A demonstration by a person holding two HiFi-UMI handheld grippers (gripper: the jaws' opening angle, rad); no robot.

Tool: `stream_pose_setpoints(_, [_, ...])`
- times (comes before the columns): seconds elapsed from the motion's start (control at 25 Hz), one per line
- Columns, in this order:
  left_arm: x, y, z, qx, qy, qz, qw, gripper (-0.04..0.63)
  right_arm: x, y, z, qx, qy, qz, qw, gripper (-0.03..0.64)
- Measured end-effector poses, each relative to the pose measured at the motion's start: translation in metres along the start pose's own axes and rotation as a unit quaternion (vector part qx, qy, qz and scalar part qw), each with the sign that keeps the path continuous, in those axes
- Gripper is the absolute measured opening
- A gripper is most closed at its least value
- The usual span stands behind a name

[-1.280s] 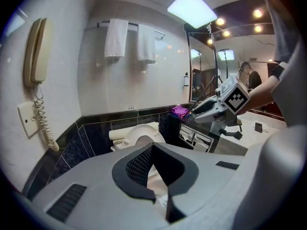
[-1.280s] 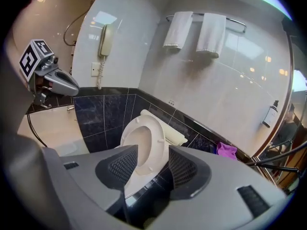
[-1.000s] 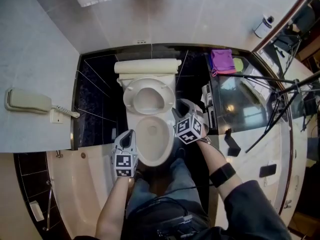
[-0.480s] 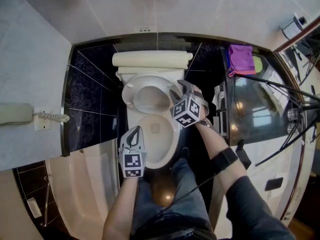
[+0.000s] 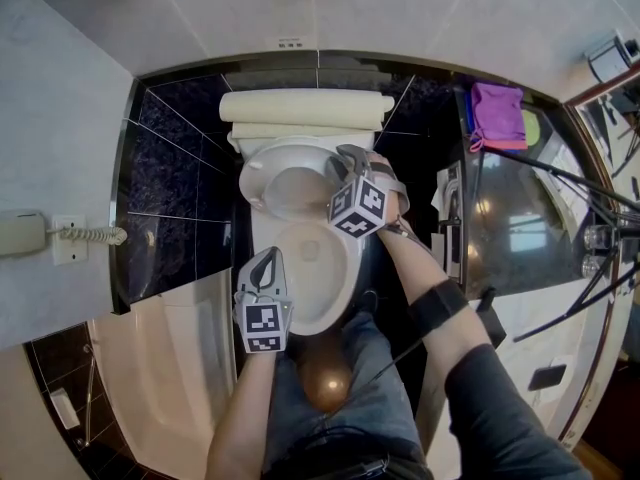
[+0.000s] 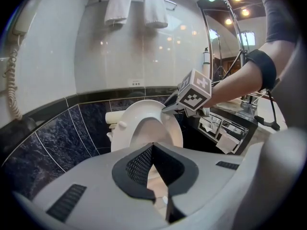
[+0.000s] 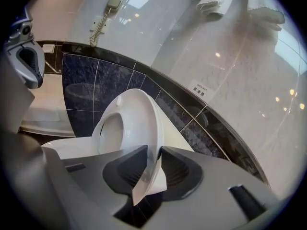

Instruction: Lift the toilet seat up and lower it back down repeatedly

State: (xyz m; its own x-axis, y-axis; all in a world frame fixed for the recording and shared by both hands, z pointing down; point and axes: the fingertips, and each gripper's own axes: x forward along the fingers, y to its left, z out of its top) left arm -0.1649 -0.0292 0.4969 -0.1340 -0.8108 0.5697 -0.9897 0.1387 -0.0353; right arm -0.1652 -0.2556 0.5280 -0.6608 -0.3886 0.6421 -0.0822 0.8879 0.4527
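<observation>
Jaws of my right gripper (image 7: 149,169) have just been closing and clamp the raised toilet seat (image 7: 130,121) rim. My left gripper (image 6: 152,152) stands closed, empty.

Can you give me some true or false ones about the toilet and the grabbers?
1. The right hand-held gripper grips the white plastic toilet seat. True; its jaws have just been closing on the rim.
2. The seat lies flat on the white toilet bowl. False: it stands raised.
3. The left hand-held gripper holds the seat too. False: its jaws are together, empty.
4. A purple cloth lies to the right of the toilet. True.
</observation>
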Motion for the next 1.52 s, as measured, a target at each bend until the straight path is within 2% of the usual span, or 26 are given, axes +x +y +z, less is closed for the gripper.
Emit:
stream_pose_setpoints(0.36, [0.003, -0.006, -0.025, -0.012, 0.024, -0.008, 0.9996, 0.0, -0.008, 0.003, 0.001, 0.001, 0.007, -0.006, 1.0, 0.097])
stream_pose_setpoints(0.76, [-0.014, -0.014, -0.069, -0.033, 0.06, -0.024, 0.9974, 0.0, -0.053, 0.042, 0.001, -0.02, 0.0, -0.02, 1.0, 0.092])
stream_pose_setpoints(1.28, [-0.03, -0.017, -0.108, -0.053, 0.056, -0.051, 0.9957, 0.0, -0.122, 0.129, -0.016, -0.049, 0.003, -0.051, 0.997, 0.086])
stream_pose_setpoints(1.52, [-0.038, -0.018, -0.116, -0.049, 0.044, -0.062, 0.9959, 0.0, -0.154, 0.193, -0.036, -0.066, 0.024, -0.041, 0.997, 0.081])
